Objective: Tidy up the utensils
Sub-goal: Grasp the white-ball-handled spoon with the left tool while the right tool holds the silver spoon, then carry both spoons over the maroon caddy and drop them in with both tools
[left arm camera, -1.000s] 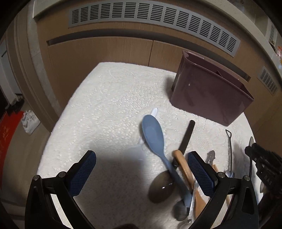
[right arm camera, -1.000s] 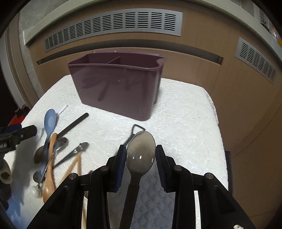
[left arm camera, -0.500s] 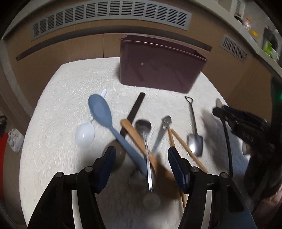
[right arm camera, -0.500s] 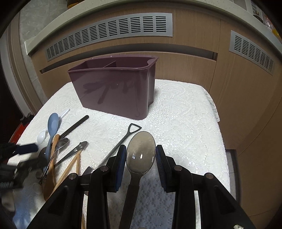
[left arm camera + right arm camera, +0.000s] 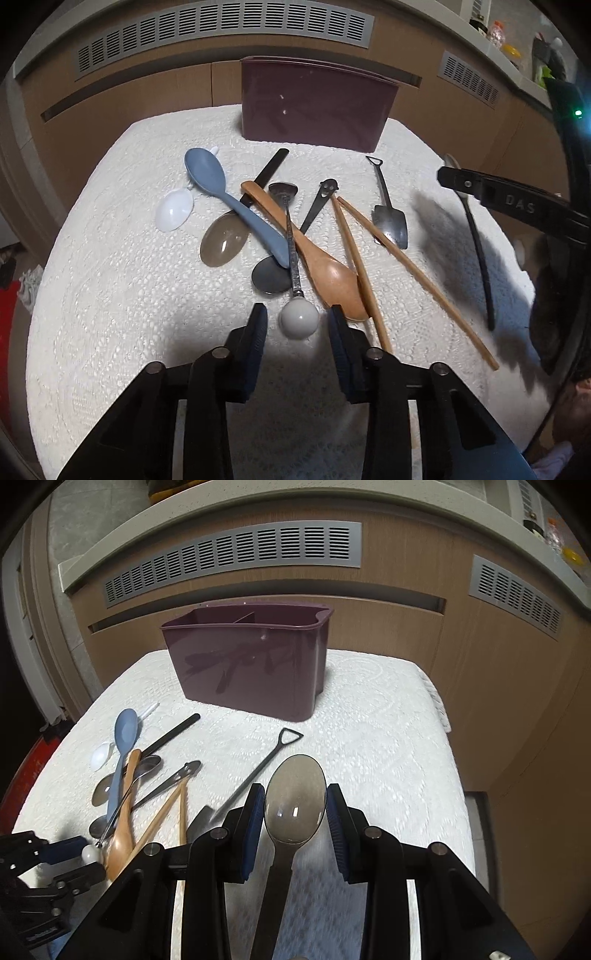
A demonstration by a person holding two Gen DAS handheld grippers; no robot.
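Left gripper: your left gripper (image 5: 297,325) is hanging low over the near part of the white textured cloth (image 5: 110,295), its blue-padded fingers (image 5: 258,325) spread, one on each side of the round white knob (image 5: 299,318) and not touching it.

Knobbed utensil: the thin dark metal utensil with the white knob end (image 5: 291,243) is lying across the pile, its small bowl pointing far.

Right gripper: your right gripper (image 5: 295,808) is pinching a translucent grey-brown plastic spoon with a dark handle (image 5: 294,805), bowl pointing far, above the right side of the cloth.

Pile: a blue plastic spoon (image 5: 218,192) is lying over a second translucent brown spoon (image 5: 223,243); a tan wooden spoon (image 5: 314,258) is crossing under the knobbed utensil. A small white plastic spoon (image 5: 173,210) is lying at the left, touching the blue one.

Right of the pile: a pair of wooden chopsticks (image 5: 399,258), a slim metal piece with a face-like cut-out head (image 5: 319,203) and a little shovel-shaped metal spoon (image 5: 388,214) are lying side by side.

Holder: the dark purple plastic utensil holder with a divider (image 5: 251,661) is standing upright at the far side of the cloth, well apart from both grippers.
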